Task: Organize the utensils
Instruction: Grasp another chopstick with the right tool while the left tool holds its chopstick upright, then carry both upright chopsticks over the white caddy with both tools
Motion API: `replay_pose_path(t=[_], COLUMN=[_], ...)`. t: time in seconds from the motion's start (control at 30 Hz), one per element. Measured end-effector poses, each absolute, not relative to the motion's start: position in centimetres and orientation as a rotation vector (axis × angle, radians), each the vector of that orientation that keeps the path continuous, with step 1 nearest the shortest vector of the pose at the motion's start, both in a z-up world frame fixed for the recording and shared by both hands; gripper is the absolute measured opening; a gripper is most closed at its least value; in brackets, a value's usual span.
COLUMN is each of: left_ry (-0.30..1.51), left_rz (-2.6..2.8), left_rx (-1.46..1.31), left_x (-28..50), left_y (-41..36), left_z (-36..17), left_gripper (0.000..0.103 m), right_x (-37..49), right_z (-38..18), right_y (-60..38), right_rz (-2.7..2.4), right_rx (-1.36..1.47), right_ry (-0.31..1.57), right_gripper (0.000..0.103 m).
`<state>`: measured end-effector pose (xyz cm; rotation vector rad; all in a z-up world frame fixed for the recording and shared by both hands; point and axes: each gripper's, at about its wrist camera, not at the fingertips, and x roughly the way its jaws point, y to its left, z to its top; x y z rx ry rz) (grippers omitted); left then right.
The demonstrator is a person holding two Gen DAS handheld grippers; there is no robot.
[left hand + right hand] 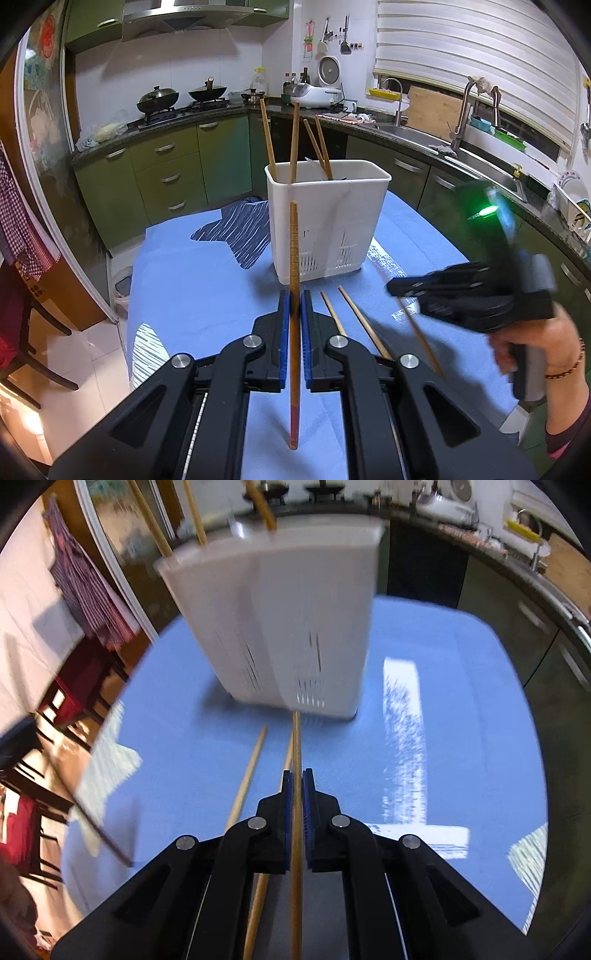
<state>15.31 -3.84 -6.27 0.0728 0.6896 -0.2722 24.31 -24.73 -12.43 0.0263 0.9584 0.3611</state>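
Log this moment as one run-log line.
left gripper: shut on chopstick | right gripper: shut on chopstick | holder: four chopsticks in

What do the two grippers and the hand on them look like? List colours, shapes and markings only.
Left gripper and right gripper: black angular linkage arms, round silver pivot pins, ribbed blue pads inside the fingers. From the left wrist view, the right unit shows a green light. The right hand wears a beaded bracelet and a pink-edged sleeve.

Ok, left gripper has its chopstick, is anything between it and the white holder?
Nothing visible blocks it. The left gripper holds the chopstick upright in front of the white holder, with only bare blue tablecloth between. Loose chopsticks lie off to the right.
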Motion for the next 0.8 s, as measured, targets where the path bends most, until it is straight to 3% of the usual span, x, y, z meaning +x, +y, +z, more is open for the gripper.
replay_pose_path(t=[0.4, 0.8], left_ry=[0.680, 0.662], left_rz=[-0.274, -0.282], left_rx=[0.087, 0.101], left_x=[14.5, 13.9], left_y=[-3.9, -4.4], left_z=[-5.6, -4.4], left_gripper=[0.006, 0.006], right_x=[14.8, 12.8], right_z=[-6.4, -4.9], right_y=[-28.7, -29.3], right_rz=[0.382, 0.401], right_rx=[0.074, 0.094], right_ry=[0.720, 0.672], right_gripper=[0.006, 0.006])
